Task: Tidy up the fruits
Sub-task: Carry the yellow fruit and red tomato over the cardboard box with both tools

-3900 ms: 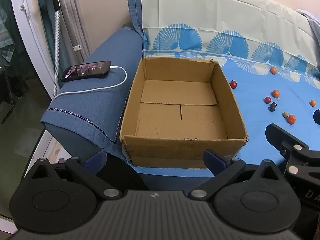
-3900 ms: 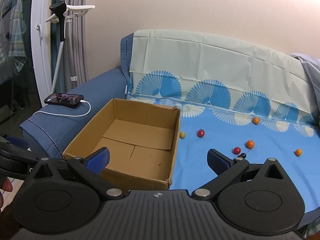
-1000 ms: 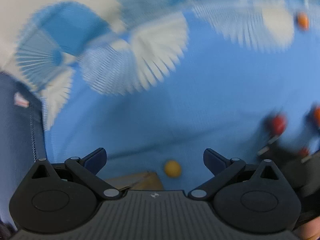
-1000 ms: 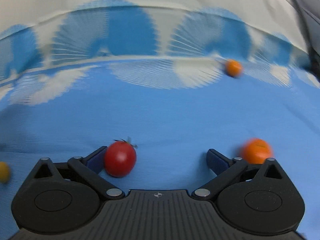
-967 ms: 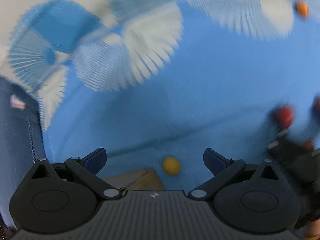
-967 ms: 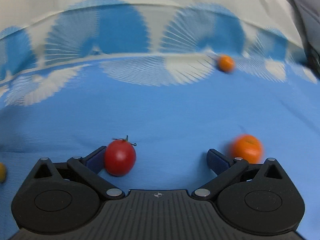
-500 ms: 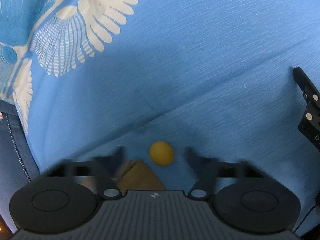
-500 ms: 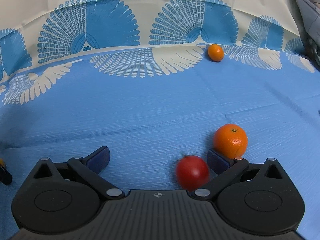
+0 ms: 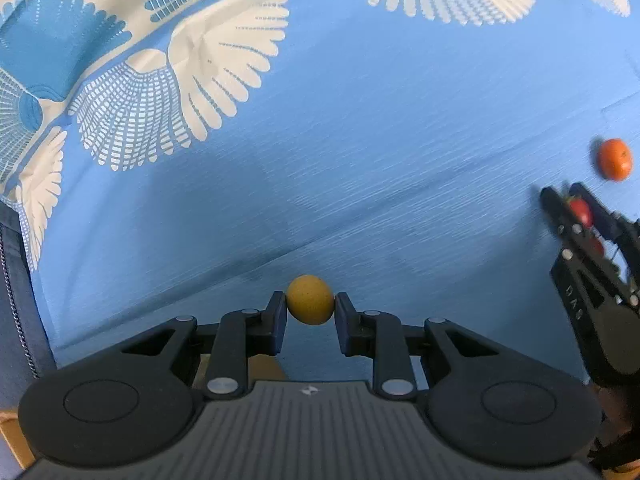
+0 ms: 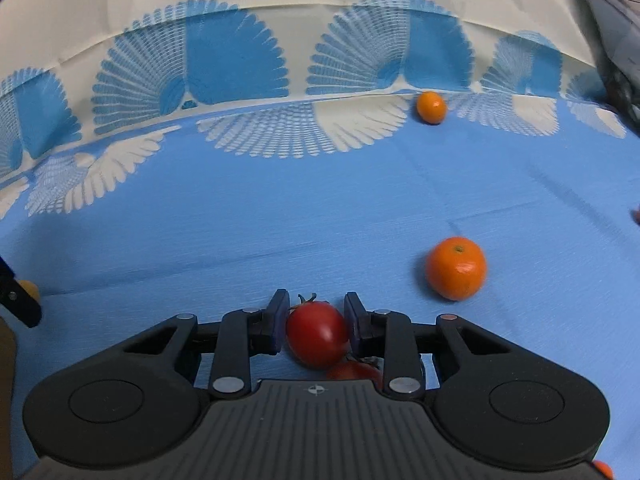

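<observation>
My left gripper (image 9: 310, 312) has just closed on a small yellow fruit (image 9: 310, 299) at lower centre, on the blue sheet (image 9: 360, 140). My right gripper (image 10: 316, 318) has just clamped a red tomato (image 10: 317, 334); an orange (image 10: 455, 268) lies to its right.

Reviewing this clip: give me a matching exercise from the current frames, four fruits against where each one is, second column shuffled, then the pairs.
Things
1. yellow fruit
2. red tomato
3. near orange
4. far orange

Places
A. loose on the plain blue cloth, right of the right tool
B. clamped between the left tool's pads
C. at the white fan-pattern border, by the backrest
D. clamped between the right tool's pads

Pairs: 1-B, 2-D, 3-A, 4-C
</observation>
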Tool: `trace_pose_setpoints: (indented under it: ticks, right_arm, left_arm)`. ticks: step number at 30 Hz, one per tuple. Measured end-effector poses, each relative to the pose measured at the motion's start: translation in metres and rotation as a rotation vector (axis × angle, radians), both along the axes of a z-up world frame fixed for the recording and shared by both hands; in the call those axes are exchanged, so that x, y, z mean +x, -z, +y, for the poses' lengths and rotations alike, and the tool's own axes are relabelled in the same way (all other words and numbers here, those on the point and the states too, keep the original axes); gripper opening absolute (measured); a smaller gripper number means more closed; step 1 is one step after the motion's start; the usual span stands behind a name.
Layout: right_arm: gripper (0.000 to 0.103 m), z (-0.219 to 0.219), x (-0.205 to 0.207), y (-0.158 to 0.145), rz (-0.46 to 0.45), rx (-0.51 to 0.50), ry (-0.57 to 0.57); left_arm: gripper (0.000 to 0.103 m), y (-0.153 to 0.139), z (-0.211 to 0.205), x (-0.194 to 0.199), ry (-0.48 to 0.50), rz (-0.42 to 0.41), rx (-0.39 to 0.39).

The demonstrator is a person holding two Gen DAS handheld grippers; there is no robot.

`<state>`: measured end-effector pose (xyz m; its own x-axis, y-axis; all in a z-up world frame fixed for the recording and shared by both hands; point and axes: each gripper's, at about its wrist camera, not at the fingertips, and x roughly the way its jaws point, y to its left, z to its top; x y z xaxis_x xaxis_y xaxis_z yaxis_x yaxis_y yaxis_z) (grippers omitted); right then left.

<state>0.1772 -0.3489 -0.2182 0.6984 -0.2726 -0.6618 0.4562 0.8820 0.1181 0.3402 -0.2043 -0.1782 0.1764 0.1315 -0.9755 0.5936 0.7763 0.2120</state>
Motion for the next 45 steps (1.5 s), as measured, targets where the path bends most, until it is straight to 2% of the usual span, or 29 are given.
trace_pose_setpoints:
  ticks: [4,8,11,16,20,26,30,33,38,45]
  right_arm:
    - [0.031,-0.001,-0.019,-0.019,-0.104,-0.003,0.032]
    - [0.031,0.002,-0.048,-0.053,-0.199,-0.027,0.037]
    - [0.031,0.011,-0.076,-0.072,-0.219,-0.024,0.014]
    - [0.031,0.046,-0.127,-0.088,-0.191,0.04,-0.064]
    - [0.031,0.093,-0.162,-0.105,-0.175,0.064,-0.158]
    - [0.031,0.16,-0.194,-0.14,-0.212,0.018,-0.296]
    - [0.031,0.198,-0.208,-0.165,-0.242,-0.018,-0.371]
    - [0.031,0.229,-0.217,-0.179,-0.255,-0.065,-0.438]
    - [0.031,0.274,-0.226,-0.191,-0.228,-0.115,-0.527]
    - [0.031,0.312,-0.229,-0.2,-0.198,-0.162,-0.583]
  left_arm:
    - [0.029,-0.017,-0.003,-0.012,-0.026,-0.019,-0.072]
    - [0.029,-0.054,0.005,-0.033,-0.058,-0.068,-0.175]
    - [0.029,-0.087,0.019,-0.064,-0.072,-0.106,-0.257]
    - [0.029,-0.121,0.054,-0.132,-0.079,-0.124,-0.314]
    - [0.029,-0.141,0.099,-0.182,-0.117,-0.145,-0.347]
    - [0.029,-0.169,0.177,-0.243,-0.214,-0.225,-0.387]
    - [0.029,-0.183,0.223,-0.275,-0.263,-0.339,-0.378]
    - [0.029,-0.188,0.25,-0.291,-0.303,-0.395,-0.381]
    - [0.029,-0.184,0.293,-0.306,-0.363,-0.391,-0.422]
    - [0.029,-0.18,0.327,-0.317,-0.384,-0.405,-0.452]
